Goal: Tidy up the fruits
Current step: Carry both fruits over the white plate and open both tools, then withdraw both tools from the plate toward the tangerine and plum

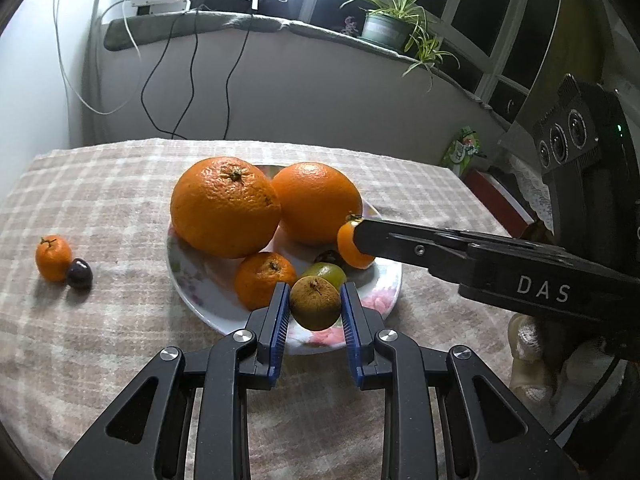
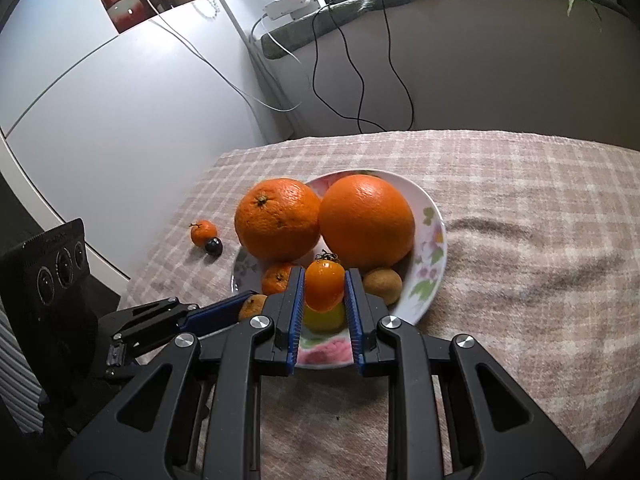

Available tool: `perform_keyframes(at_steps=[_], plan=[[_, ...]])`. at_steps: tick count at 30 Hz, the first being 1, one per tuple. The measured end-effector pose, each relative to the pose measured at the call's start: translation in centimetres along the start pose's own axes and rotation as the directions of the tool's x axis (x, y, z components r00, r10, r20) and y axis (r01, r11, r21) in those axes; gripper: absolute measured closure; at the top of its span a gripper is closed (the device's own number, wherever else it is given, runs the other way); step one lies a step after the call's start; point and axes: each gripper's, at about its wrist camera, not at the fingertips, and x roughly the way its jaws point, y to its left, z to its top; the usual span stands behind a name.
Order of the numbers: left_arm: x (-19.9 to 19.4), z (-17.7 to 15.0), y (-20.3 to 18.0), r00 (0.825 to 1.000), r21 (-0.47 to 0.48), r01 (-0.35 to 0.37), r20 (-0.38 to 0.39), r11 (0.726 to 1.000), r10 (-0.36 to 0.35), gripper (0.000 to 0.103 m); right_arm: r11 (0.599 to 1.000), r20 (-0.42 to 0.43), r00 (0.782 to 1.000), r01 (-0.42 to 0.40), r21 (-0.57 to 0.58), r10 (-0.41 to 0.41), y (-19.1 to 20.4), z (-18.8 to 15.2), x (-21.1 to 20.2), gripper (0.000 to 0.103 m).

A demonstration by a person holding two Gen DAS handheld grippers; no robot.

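Only the right wrist view shows a second brown fruit (image 2: 384, 285) lying in the plate (image 2: 434, 216) beside the oranges. The left wrist view alone shows a potted plant (image 1: 390, 26) on the windowsill.

The left hand-held gripper (image 1: 315, 305) clasps a dull brown, rough-skinned fruit (image 1: 315, 302) over the plate's near rim. The right hand-held gripper (image 2: 323, 289) pinches a small glossy orange tomato (image 2: 325, 285) above the plate.

The flowered plate on the table (image 2: 520, 240) holds two big oranges (image 2: 366, 220), a tangerine (image 1: 264, 279) and a green fruit (image 1: 326, 273). Another tangerine (image 1: 53, 258) and a dark grape (image 1: 79, 274) sit touching on the cloth, well apart from the plate.
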Motion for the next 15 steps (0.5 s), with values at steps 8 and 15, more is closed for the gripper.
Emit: perform_keyframes(at_steps=[8, 15], plan=[[0.02, 0.22, -0.02, 1.000, 0.002, -0.008, 0.008, 1.000, 0.008, 0.071, 1.000, -0.010, 1.000, -0.009, 0.003, 0.009, 0.53, 0.27, 0.90, 0.081], [-0.04, 0.20, 0.11, 1.000, -0.002, -0.017, 0.010, 1.000, 0.017, 0.058, 0.999, 0.004, 1.000, -0.008, 0.052, 0.008, -0.11, 0.42, 0.64, 0.044]])
